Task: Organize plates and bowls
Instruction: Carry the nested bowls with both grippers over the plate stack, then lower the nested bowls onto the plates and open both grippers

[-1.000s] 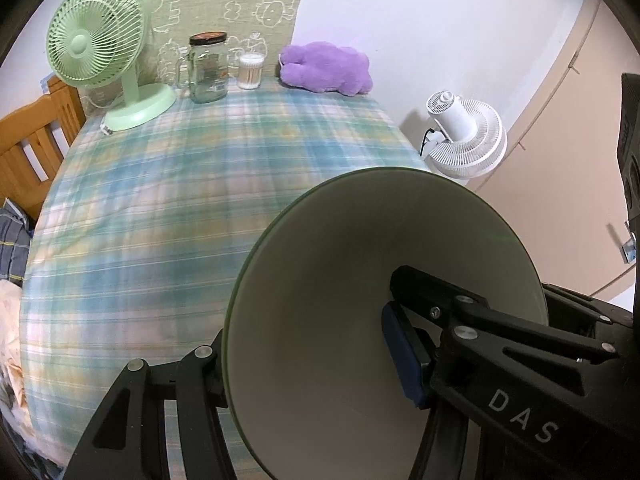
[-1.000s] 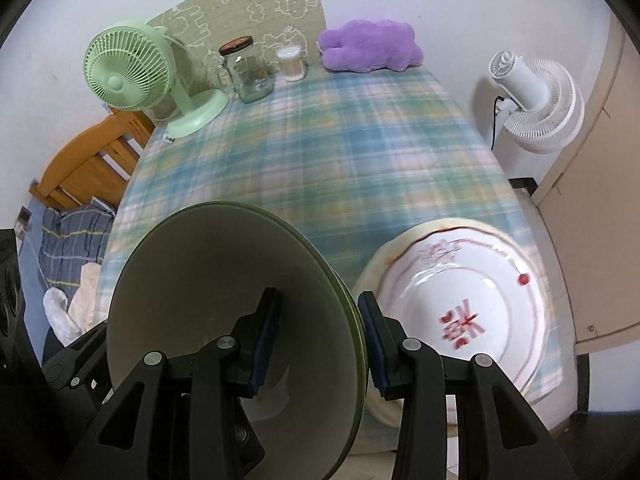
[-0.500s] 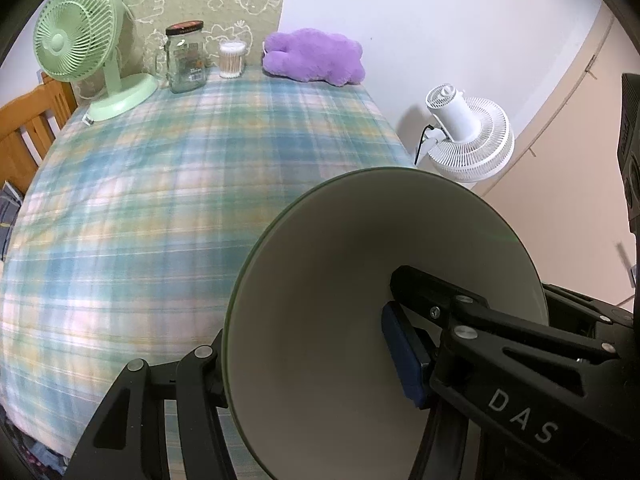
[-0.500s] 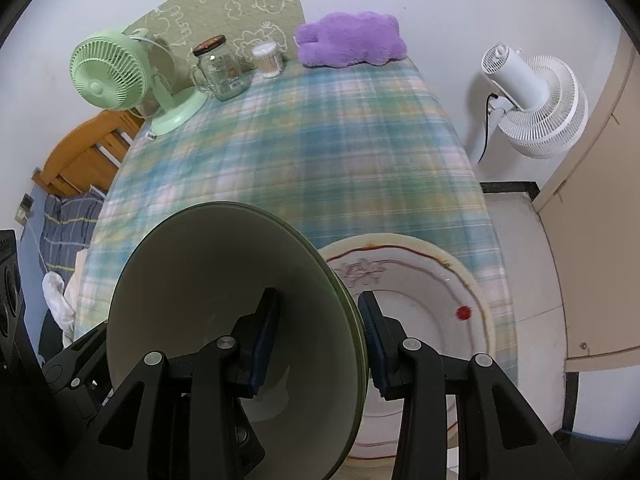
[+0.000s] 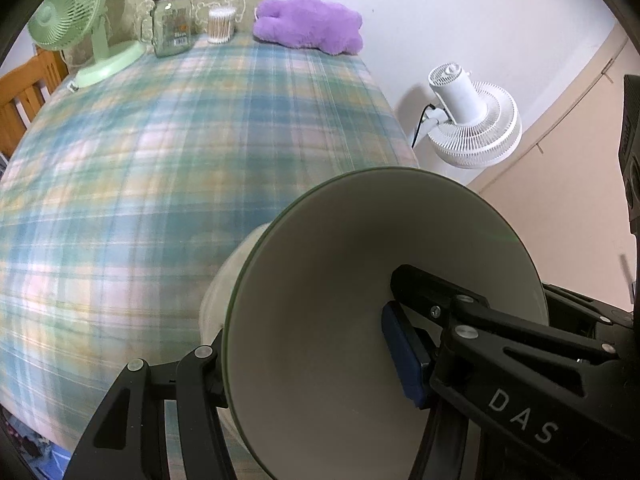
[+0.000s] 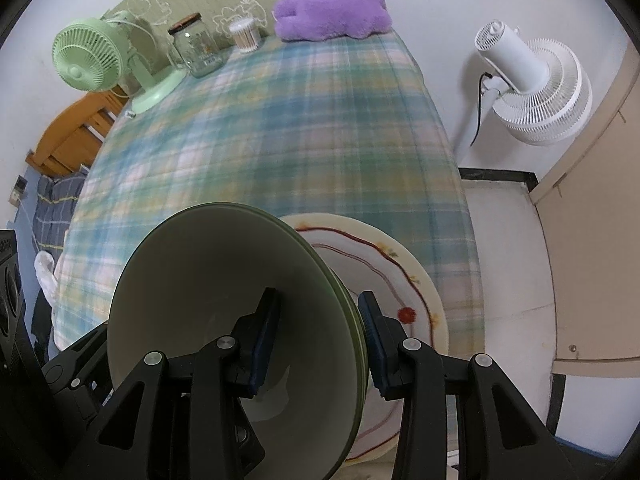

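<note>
- Both views have slid toward the table's right edge since the earlier frames; the plate now sits half hidden behind the bowl, and its pale rim has come into the left view at lower centre.
- Left gripper pinches the bowl's wall, one pad inside, the other finger outside.
- Right gripper pinches the opposite wall the same way.
- Bowl hangs tilted in the lower frame, apparently just above the plate; contact cannot be told.
- Left to do, by my reading: set the bowl on the plate and let go.
- Fan, jar and plush stand far off, upper frame.
</note>
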A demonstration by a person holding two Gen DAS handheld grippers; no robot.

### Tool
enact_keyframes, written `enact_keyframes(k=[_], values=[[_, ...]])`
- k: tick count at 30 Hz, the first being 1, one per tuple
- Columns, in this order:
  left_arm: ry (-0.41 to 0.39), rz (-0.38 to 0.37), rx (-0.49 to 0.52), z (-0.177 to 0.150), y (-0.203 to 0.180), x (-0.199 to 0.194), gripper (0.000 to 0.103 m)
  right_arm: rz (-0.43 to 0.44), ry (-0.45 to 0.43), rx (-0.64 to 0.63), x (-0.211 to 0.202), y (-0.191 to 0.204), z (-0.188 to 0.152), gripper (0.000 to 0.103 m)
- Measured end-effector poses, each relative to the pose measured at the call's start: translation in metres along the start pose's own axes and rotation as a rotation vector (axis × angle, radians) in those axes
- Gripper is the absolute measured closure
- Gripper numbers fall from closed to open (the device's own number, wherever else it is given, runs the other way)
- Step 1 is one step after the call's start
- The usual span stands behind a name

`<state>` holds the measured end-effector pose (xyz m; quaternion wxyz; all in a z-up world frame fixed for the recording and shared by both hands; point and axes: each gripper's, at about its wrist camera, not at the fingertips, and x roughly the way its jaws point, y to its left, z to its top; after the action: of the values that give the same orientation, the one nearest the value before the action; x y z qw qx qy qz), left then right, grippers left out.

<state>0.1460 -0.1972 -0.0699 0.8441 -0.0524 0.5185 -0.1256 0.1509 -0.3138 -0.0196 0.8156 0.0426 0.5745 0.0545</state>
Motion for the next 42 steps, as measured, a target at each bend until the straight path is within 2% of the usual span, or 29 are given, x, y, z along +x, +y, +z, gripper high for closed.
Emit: enact_keyframes(k=[8,15,18,20,22,23,24,31,35,42], values=[[-0.011,0.020,0.004,-0.001,-0.008,0.007,0.041,0.007,0.010,0.003,0.007,-0.010,0.000,0.060],[-0.026,0.046,0.035,0.000,-0.014,0.009,0.042,-0.004,-0.020,-0.003,0.008,-0.012,0.001,0.056],[-0.030,0.062,0.040,-0.002,-0.015,0.009,0.037,-0.019,-0.033,-0.021,0.007,-0.010,-0.001,0.056],[-0.033,0.089,0.047,-0.004,-0.017,0.009,0.030,-0.030,-0.038,-0.031,0.007,-0.010,-0.004,0.056],[-0.032,0.096,0.040,-0.006,-0.015,0.008,0.025,-0.056,-0.044,-0.036,0.006,-0.011,-0.007,0.050],[-0.069,0.099,0.029,-0.007,-0.015,0.008,0.024,-0.074,-0.049,-0.033,0.005,-0.012,-0.008,0.042],[-0.068,0.101,0.022,-0.008,-0.013,0.007,0.022,-0.078,-0.052,-0.029,0.005,-0.013,-0.009,0.037],[-0.117,0.144,0.043,-0.011,-0.015,-0.010,0.013,-0.089,-0.087,-0.040,-0.011,-0.010,-0.013,0.035],[-0.160,0.161,0.087,-0.010,-0.017,-0.025,0.012,-0.108,-0.122,-0.055,-0.026,-0.001,-0.013,0.035],[-0.258,0.173,0.152,-0.005,-0.009,-0.058,0.011,-0.143,-0.215,-0.032,-0.056,0.015,-0.011,0.027]])
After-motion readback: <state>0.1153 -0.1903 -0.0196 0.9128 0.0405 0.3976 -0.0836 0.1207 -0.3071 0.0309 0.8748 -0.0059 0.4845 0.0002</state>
